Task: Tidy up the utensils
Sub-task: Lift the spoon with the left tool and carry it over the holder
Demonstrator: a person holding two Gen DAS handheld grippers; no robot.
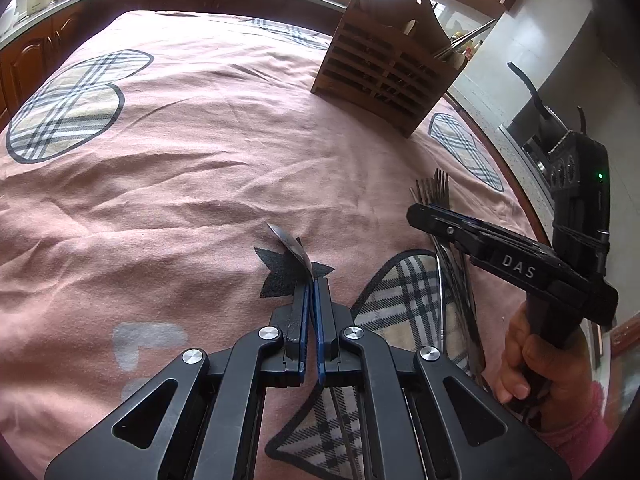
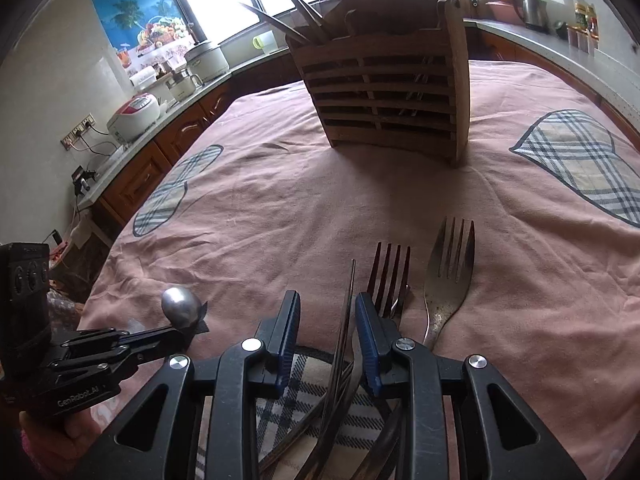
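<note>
In the left wrist view, we are holding the left gripper (image 1: 311, 280) clamped on a spoon (image 1: 294, 246) at lower centre, its bowl rising off the pink cloth (image 1: 180, 184) above the black star patch (image 1: 280, 276). The wooden caddy (image 1: 384, 68) is standing at the upper right of the frame, well apart, already holding several utensils. At the right edge, a hand (image 1: 552, 372) is carrying the right gripper (image 1: 424, 210) over the loose forks (image 1: 434, 188). In the right wrist view, we are seeing the right gripper (image 2: 326, 308) at lower centre with its jaws parted, straddling a thin utensil handle (image 2: 346, 320) without visibly pressing it; two forks (image 2: 390, 276) are lying just right of it, the larger fork (image 2: 450, 268) beyond. The left gripper (image 2: 180, 330) is showing at lower left with the spoon (image 2: 180, 306). The caddy (image 2: 384, 92) is filling the upper centre. To do this step well, we are advising centring one handle between the pads, avoiding the crossed neighbouring handles underneath, and closing fully before lifting toward a caddy compartment.
</note>
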